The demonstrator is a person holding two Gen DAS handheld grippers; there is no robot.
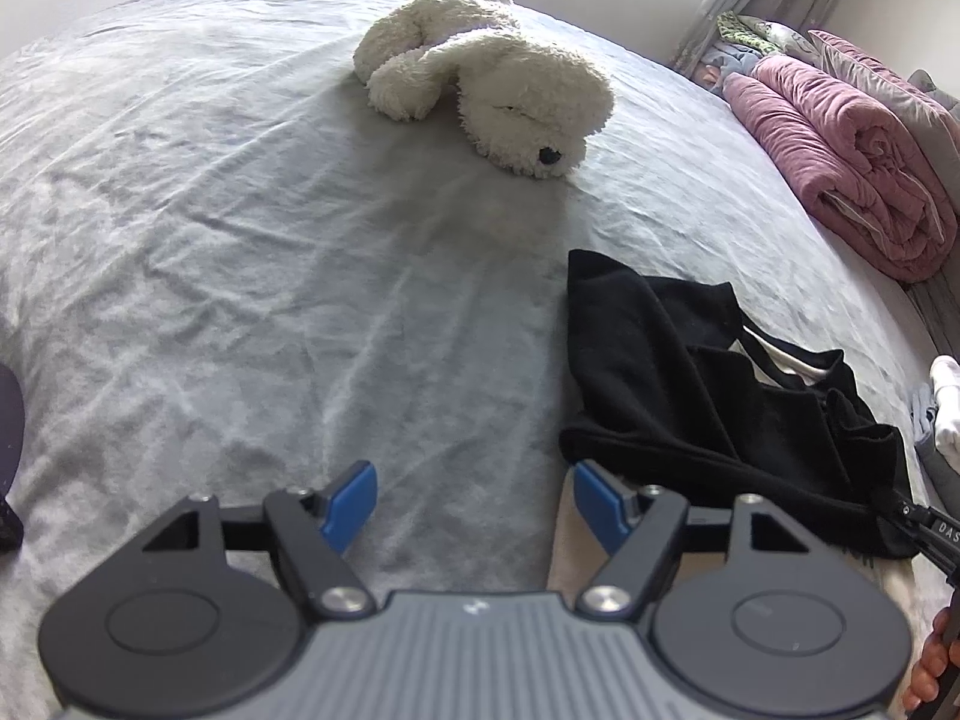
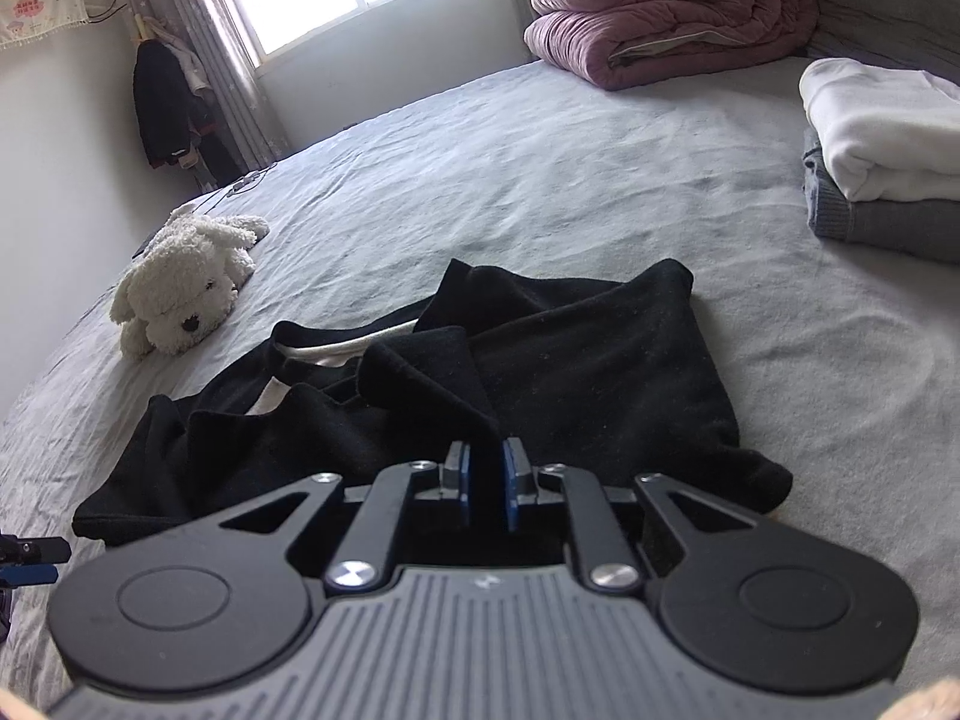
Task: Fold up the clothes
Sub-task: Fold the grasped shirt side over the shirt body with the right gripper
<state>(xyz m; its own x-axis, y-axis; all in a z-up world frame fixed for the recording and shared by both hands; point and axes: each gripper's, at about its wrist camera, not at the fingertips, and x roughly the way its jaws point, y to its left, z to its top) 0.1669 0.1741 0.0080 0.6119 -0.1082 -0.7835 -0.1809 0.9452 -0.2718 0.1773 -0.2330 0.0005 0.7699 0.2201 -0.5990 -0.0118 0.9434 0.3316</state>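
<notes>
A black garment [image 2: 540, 372] with a pale inner lining lies crumpled on the grey bed sheet [image 2: 540, 180]. My right gripper [image 2: 486, 480] sits low over its near edge. Its jaws stand a narrow gap apart, and a raised fold of the black cloth runs into that gap without being pinched. In the left wrist view the same black garment [image 1: 690, 372] lies to the right. My left gripper [image 1: 474, 498] hovers open over bare sheet, its right fingertip just beside the garment's near left corner. Nothing is between its blue pads.
A white plush dog [image 1: 498, 90] lies further up the bed. A rolled pink quilt [image 2: 660, 6] sits at the head end. A folded white garment on a grey one [image 2: 882, 156] is stacked at the right. A person's fingers [image 1: 930, 666] show at the corner.
</notes>
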